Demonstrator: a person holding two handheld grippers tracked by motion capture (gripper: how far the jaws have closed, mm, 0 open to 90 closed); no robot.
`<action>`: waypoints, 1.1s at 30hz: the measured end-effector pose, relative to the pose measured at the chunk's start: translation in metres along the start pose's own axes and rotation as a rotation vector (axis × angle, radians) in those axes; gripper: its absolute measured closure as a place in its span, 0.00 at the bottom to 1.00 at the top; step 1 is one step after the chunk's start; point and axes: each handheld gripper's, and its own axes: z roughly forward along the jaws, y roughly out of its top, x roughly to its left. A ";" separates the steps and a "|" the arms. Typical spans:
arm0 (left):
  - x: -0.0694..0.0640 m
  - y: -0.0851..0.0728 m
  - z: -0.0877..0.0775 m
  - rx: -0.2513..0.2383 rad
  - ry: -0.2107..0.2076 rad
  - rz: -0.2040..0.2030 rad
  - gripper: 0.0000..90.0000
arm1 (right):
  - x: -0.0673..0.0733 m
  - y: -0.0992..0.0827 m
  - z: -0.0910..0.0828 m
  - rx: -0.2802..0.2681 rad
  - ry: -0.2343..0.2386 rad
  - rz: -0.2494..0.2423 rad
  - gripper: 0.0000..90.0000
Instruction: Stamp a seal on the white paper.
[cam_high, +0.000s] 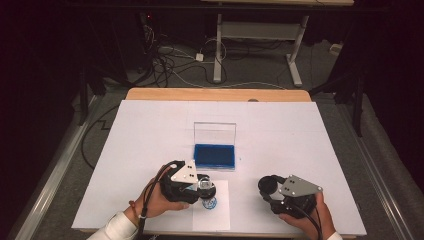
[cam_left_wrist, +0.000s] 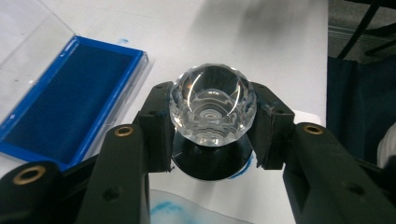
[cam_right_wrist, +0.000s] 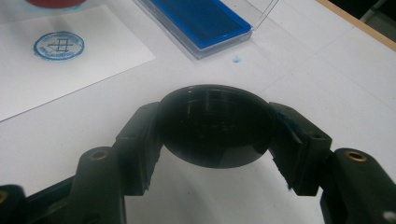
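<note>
Work in hand: stamping a sheet of paper (cam_high: 212, 220) with a round stamp (cam_left_wrist: 212, 107); 1 blue print (cam_right_wrist: 59, 45) is already on the sheet.
Left gripper (cam_high: 202, 186): clamped on the stamp, 1 jaw on each side, just below the clear faceted knob.
Right gripper (cam_high: 270, 189): clenched on a black domed cap (cam_right_wrist: 215, 126), which probably belongs to the stamp.
Stamp location: over the near part of the sheet, just behind the print. The print shows whole in the right gripper view, so the stamp is off it.
Stamp axis: roughly upright, knob up, black base with blue ink at its edge facing the sheet.
Cap location: to the right of the stamp, near the table (cam_high: 300, 130) surface, apart from the sheet.
Ink pad (cam_high: 214, 156): in its open clear case, just beyond the stamp, lid standing up at the far side.
Key relation: the cap lies to the right of the stamp, at about the same distance from the person; the ink pad lies straight ahead of it.
Nearer hand: the left hand is nearer to both the sheet and the ink pad; the right is well apart from both.
Judgement, next move: either forward to re-ink, or the 2 grippers meet in the middle to fit the cap under the base.
Risk: wet ink on the base could smear the sheet.
</note>
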 end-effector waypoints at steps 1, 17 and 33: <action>0.000 0.000 -0.002 -0.003 0.003 0.002 0.60 | 0.000 0.000 0.000 0.000 0.000 0.000 0.43; 0.011 -0.003 -0.021 -0.037 0.044 -0.010 0.60 | -0.003 0.000 0.001 -0.004 0.000 0.010 0.43; 0.020 -0.008 -0.032 -0.048 0.084 -0.026 0.60 | -0.005 -0.002 0.000 -0.002 -0.009 0.016 0.43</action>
